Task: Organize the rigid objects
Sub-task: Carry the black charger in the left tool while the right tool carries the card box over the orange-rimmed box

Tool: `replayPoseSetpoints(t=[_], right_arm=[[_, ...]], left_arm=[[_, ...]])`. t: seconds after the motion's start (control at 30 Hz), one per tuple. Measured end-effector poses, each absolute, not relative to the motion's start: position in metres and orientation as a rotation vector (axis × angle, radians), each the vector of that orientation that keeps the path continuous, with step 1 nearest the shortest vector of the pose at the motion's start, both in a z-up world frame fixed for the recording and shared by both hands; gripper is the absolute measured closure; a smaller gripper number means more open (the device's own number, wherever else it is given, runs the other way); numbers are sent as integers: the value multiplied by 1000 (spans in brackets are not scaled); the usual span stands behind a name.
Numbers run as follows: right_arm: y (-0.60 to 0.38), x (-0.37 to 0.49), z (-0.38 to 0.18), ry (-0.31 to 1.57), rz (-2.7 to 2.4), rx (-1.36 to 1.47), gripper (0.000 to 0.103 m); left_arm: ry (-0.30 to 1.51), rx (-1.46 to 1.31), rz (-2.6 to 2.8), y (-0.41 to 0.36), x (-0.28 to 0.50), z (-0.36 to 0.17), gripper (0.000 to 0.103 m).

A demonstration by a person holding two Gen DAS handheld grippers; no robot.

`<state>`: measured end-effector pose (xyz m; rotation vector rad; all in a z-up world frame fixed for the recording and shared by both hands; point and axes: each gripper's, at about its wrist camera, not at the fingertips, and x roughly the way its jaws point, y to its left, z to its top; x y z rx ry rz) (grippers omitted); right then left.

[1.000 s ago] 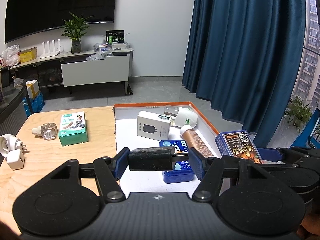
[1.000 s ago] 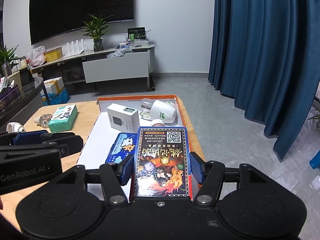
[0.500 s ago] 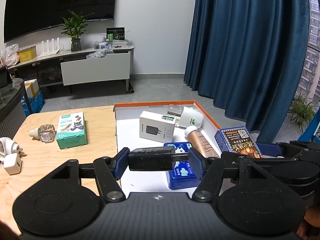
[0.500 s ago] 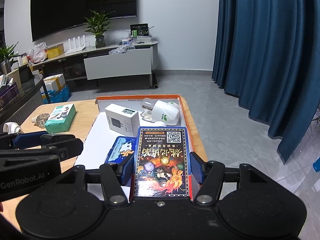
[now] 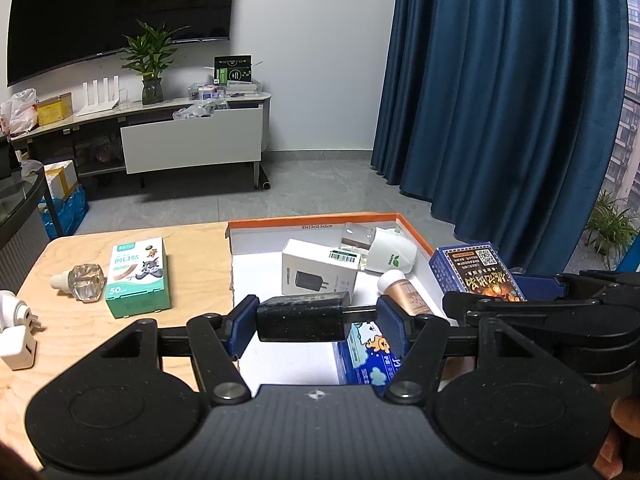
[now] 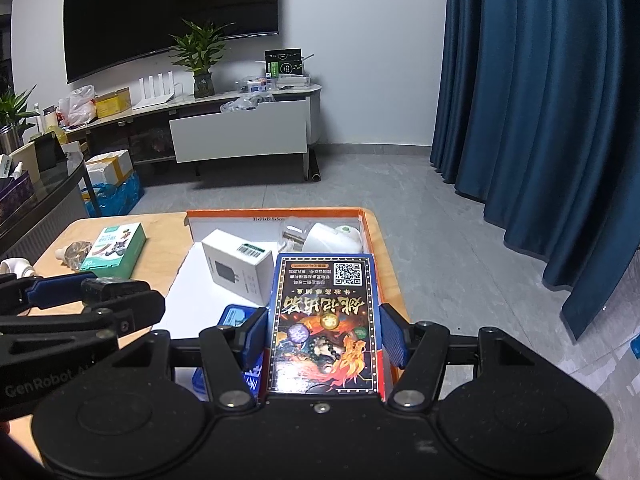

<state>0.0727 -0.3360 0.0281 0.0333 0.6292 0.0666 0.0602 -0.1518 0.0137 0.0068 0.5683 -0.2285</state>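
Observation:
My left gripper (image 5: pixel 316 318) is shut on a black charger block (image 5: pixel 302 318), held above the front left of the orange-rimmed tray (image 5: pixel 312 221). My right gripper (image 6: pixel 324 338) is shut on a blue printed box (image 6: pixel 325 320), held over the tray's right side (image 6: pixel 380 248). In the tray lie a white charger box (image 5: pixel 320 274), a white cup on its side (image 5: pixel 392 255), a copper bottle (image 5: pixel 404 292) and a blue tin (image 5: pixel 370 354). The right gripper and its box also show in the left wrist view (image 5: pixel 478 272).
On the wooden table (image 5: pixel 72 320) left of the tray lie a green plaster box (image 5: pixel 138 276), a clear glass bottle (image 5: pixel 80 282) and white plug adapters (image 5: pixel 16 328). The table ends just beyond the tray; past it are grey floor and blue curtains (image 5: pixel 500 92).
Both grippers have moved forward a little with their loads, so the tray items sit lower and nearer in view. Neither grip has changed.

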Motion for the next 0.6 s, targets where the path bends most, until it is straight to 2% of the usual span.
replayPoseSetpoints(t=[0.6], right_arm=[[-349,102,29,660,95,64,32]], left_arm=[[596,6,-250,-161,81,10,38]])
